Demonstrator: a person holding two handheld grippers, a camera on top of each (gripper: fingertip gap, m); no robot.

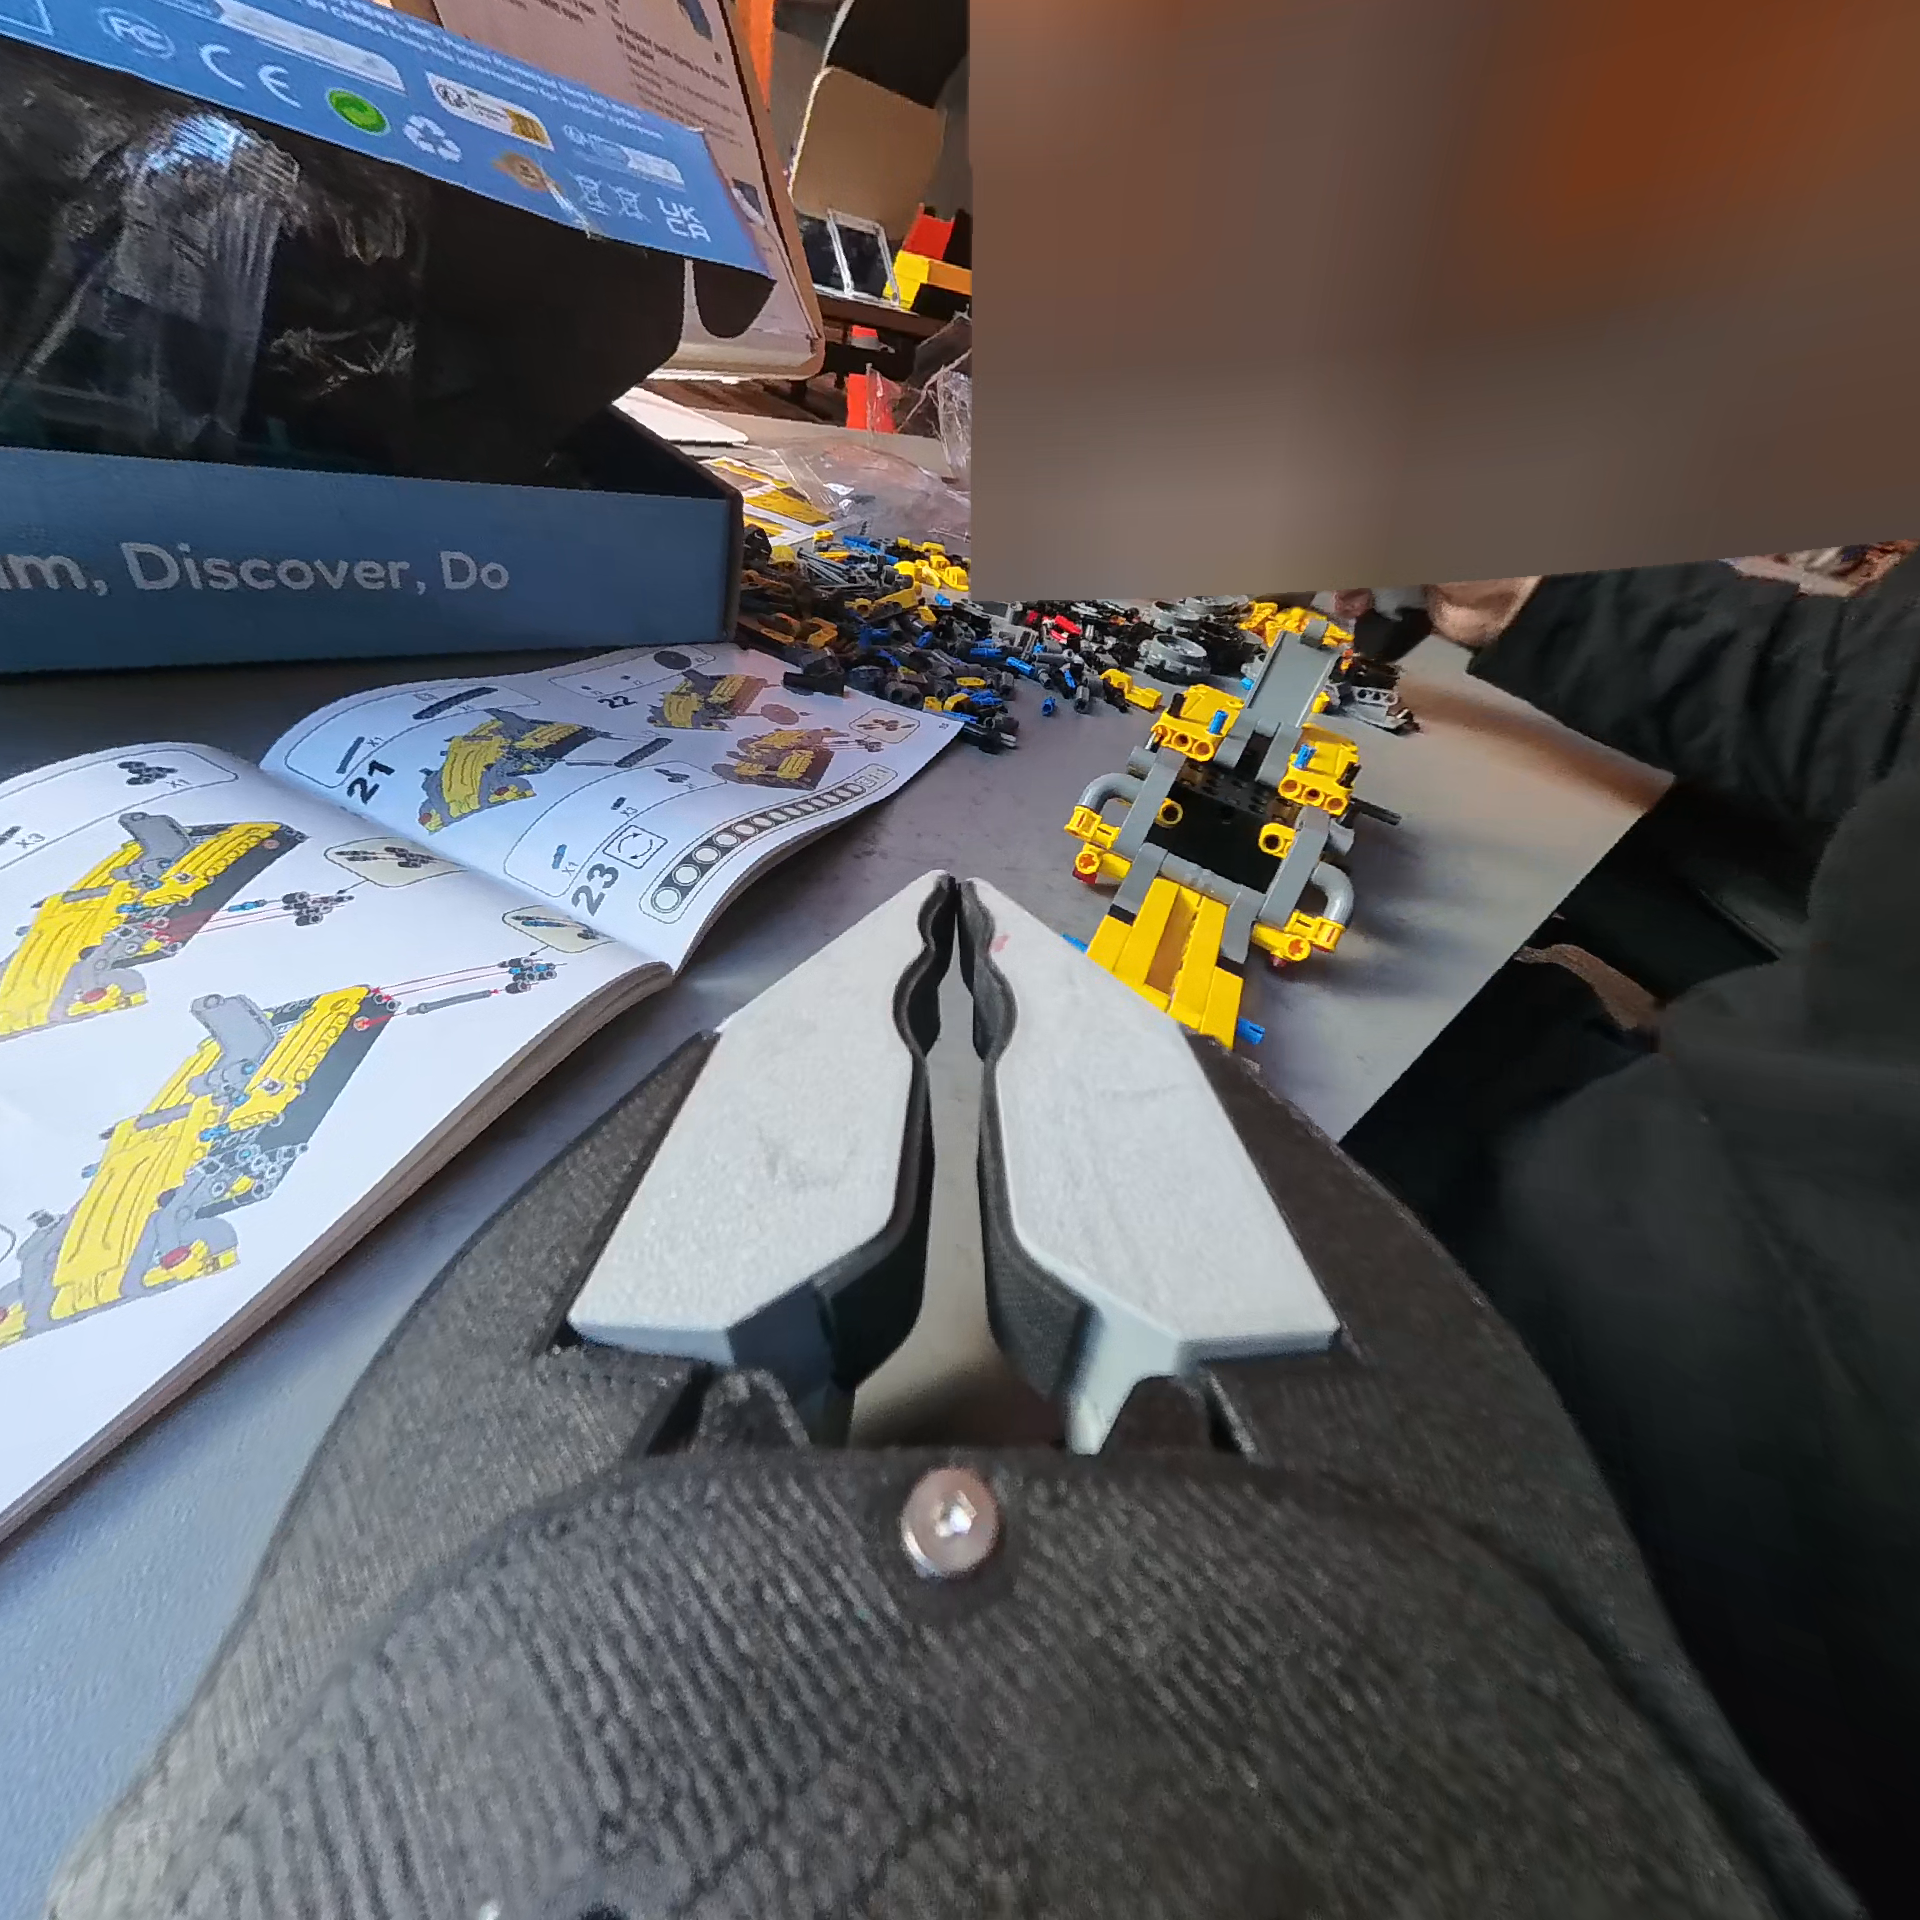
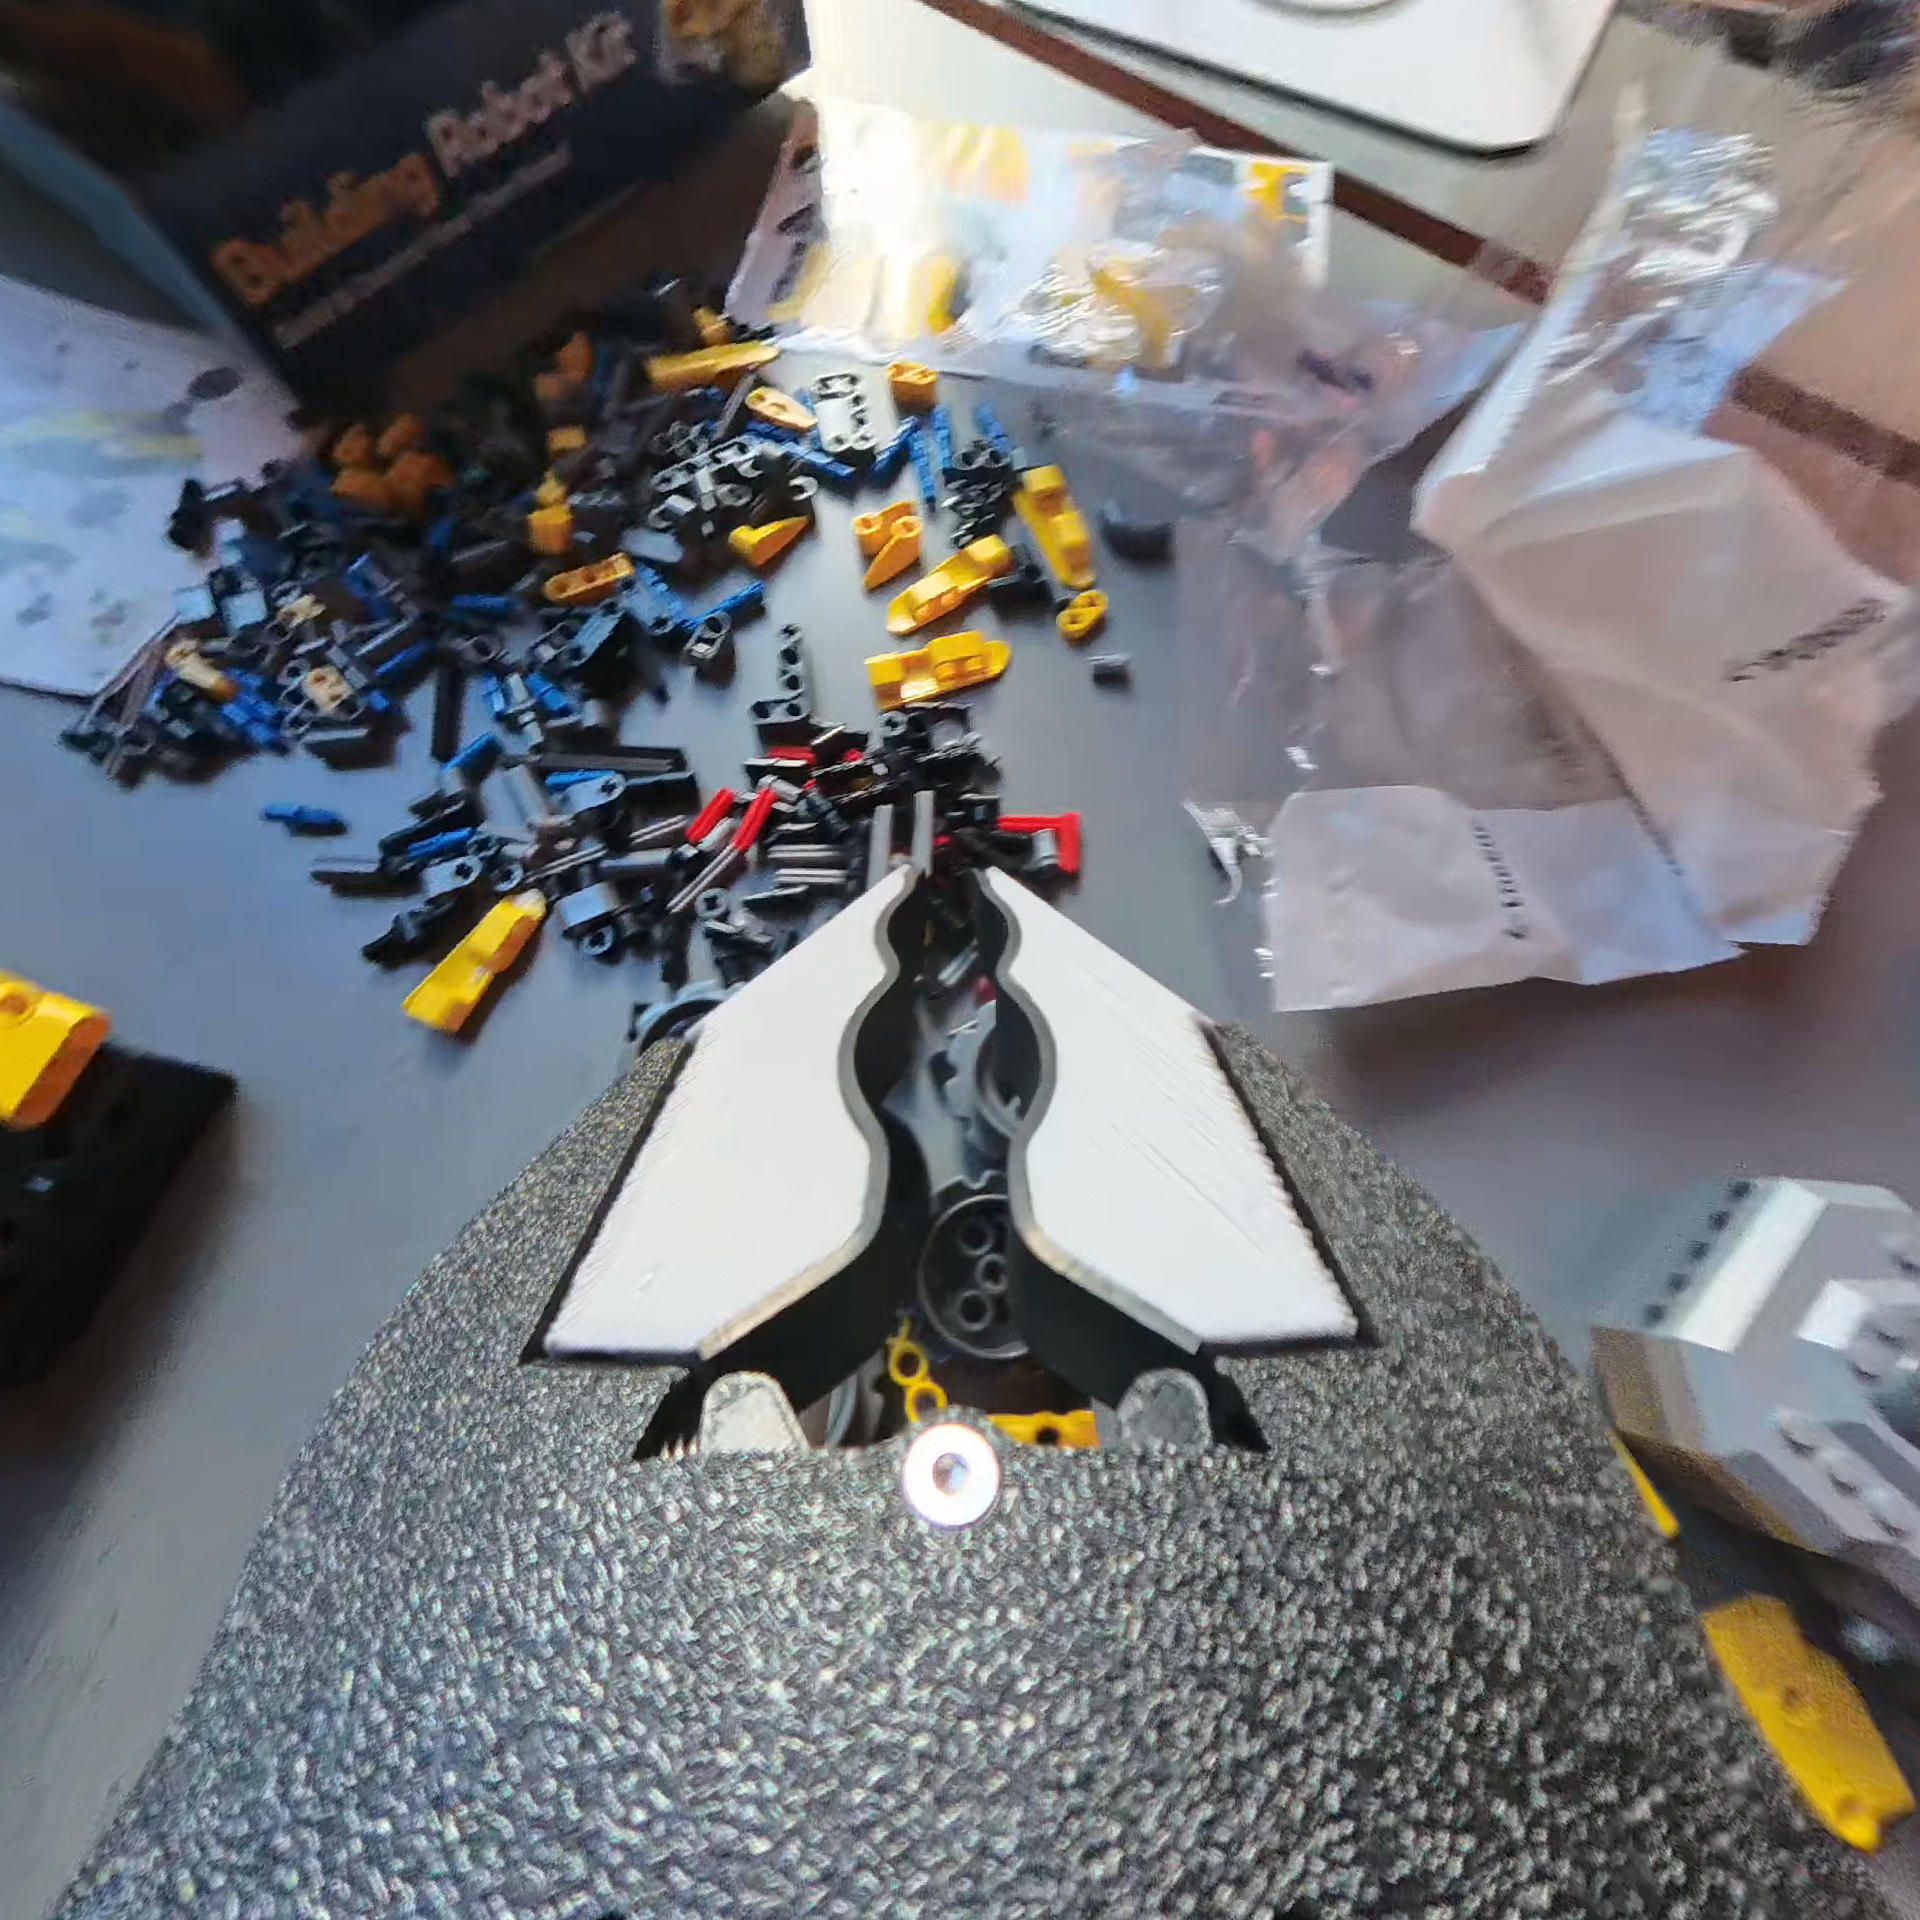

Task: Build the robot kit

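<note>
Seemingly empty, the left gripper [image 1: 956, 894] rests closed beside the booklet [image 1: 343, 935], while the right gripper [image 2: 940, 883], slightly parted, hovers over the loose bricks [image 2: 623, 665] mid-surface [image 2: 156, 935].

A cluttered hobby or workshop bench, grey tabletop [image 1: 1455, 914] strewn with loose building-brick parts [image 2: 644, 623], open instruction booklet [image 1: 343, 987], blue kit box [image 1: 353, 561], torn plastic bags [image 2: 1507, 644], half-built yellow model [image 1: 1216, 831], cardboard boxes behind.
</note>
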